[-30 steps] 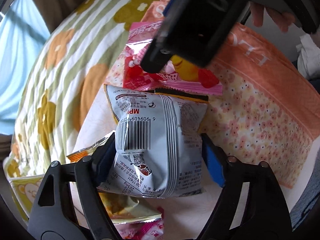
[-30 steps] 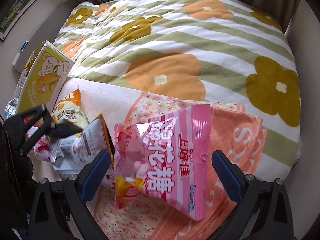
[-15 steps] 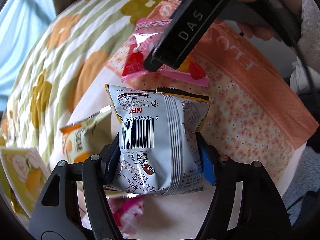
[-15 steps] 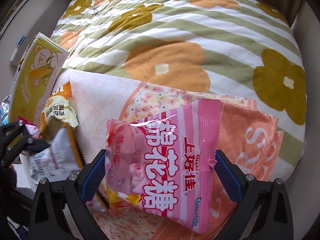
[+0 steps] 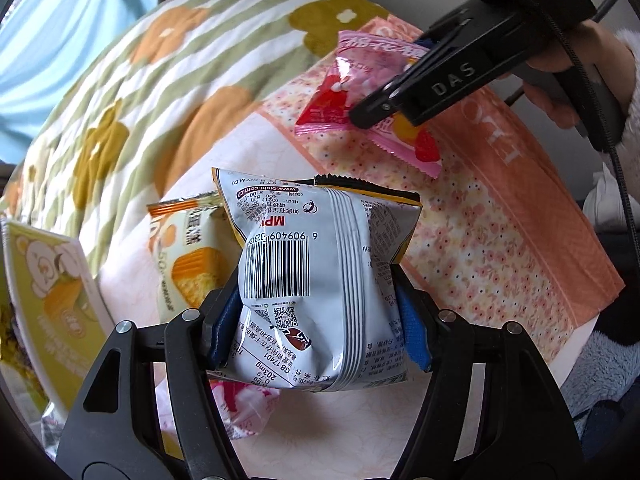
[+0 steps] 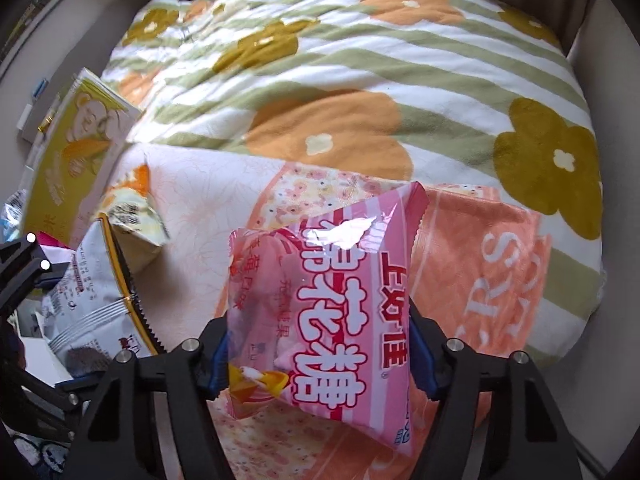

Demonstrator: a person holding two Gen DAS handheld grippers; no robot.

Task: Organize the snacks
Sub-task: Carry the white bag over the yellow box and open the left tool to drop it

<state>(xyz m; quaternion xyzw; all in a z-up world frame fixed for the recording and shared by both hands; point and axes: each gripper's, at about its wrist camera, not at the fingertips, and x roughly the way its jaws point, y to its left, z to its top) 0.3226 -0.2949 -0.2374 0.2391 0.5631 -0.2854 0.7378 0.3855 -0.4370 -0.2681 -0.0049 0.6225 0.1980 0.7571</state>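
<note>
My left gripper (image 5: 316, 320) is shut on a silver snack bag (image 5: 320, 280) with a barcode, held above the white table (image 5: 360, 432). My right gripper (image 6: 318, 354) is shut on a pink marshmallow bag (image 6: 340, 312) and holds it over the orange floral pouch (image 6: 480, 264). In the left wrist view the right gripper (image 5: 376, 112) and the pink bag (image 5: 356, 80) are at the upper right. The silver bag also shows at the left of the right wrist view (image 6: 92, 300).
A small yellow cake packet (image 5: 188, 256) lies on the table left of the silver bag. A yellow bear box (image 5: 52, 292) stands at the far left. Another pink packet (image 5: 244, 408) lies under the left gripper. A flowered striped blanket (image 6: 340, 80) lies behind.
The right gripper's jaws have closed on the pink bag and lifted it. The left gripper, with the silver bag, has drawn back and left, so the cake packet and bear box show.
</note>
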